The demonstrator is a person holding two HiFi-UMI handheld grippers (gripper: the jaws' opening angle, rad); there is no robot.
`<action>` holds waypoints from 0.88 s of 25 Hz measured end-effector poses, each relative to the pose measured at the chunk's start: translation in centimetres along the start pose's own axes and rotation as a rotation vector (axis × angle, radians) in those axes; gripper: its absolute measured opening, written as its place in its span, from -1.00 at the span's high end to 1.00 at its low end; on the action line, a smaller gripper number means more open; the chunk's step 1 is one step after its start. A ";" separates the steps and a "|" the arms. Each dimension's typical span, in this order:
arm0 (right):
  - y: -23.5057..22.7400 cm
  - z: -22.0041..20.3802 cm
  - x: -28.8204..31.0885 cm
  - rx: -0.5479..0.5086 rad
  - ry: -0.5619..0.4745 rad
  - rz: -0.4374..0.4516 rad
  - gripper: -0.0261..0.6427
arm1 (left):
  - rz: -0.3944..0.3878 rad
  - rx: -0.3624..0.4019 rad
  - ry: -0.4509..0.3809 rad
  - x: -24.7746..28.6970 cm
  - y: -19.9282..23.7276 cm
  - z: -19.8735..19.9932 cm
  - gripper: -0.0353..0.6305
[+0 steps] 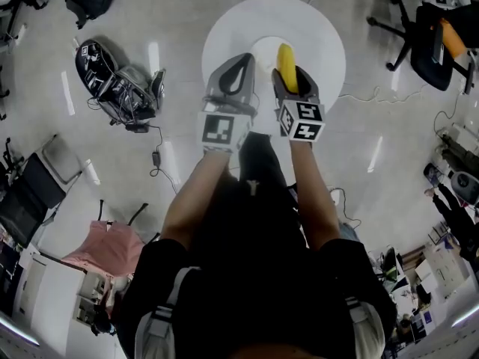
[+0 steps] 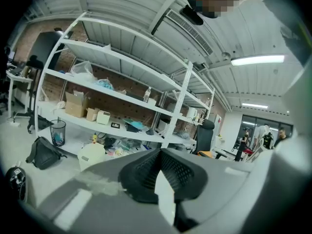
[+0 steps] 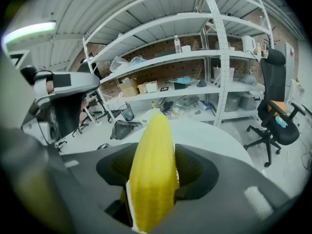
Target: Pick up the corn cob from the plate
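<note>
A yellow corn cob (image 1: 284,60) stands clamped lengthwise in my right gripper (image 1: 293,81), which is shut on it above the round white table (image 1: 318,32). In the right gripper view the corn cob (image 3: 153,165) fills the gap between the dark jaws and its tip sticks out past them. A small white plate (image 1: 263,51) lies on the table just left of the cob, with nothing on the part that shows. My left gripper (image 1: 239,60) hovers beside it over the table's near edge, shut and holding nothing. In the left gripper view, the left gripper (image 2: 163,179) points out toward the shelves.
A black bag with cables (image 1: 112,81) lies on the floor to the left, and a black office chair (image 1: 430,43) stands at the upper right. A pink item (image 1: 105,249) lies lower left. White shelving (image 3: 195,57) full of boxes stands beyond the table.
</note>
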State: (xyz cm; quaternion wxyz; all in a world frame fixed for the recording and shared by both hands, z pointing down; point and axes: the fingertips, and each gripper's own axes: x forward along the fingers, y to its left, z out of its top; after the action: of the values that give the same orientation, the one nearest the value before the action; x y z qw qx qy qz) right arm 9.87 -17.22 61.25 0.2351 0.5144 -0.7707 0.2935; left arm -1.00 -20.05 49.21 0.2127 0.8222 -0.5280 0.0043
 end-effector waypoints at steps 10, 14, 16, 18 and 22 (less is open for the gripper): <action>1.4 1.6 -2.5 0.012 -0.052 -0.019 0.19 | -0.021 0.033 -0.036 -2.6 -0.8 2.2 0.89; 1.9 1.9 -3.6 0.010 -0.066 -0.032 0.19 | -0.040 0.061 -0.041 -3.7 -1.3 2.5 0.89; 2.2 1.9 -4.3 0.010 -0.074 -0.040 0.19 | -0.045 0.059 -0.045 -4.4 -1.5 2.8 0.89; 2.4 2.2 -5.0 0.008 -0.085 -0.045 0.19 | -0.054 0.072 -0.045 -4.9 -1.8 2.9 0.89; 2.8 3.1 -6.7 0.006 -0.110 -0.056 0.19 | -0.071 0.076 -0.062 -5.9 -2.3 3.6 0.89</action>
State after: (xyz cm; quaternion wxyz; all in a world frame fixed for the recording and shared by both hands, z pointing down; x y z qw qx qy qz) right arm 9.45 -14.12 54.03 0.1989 0.5518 -0.7669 0.2603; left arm -2.35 -15.42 43.80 0.1651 0.8476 -0.5042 -0.0087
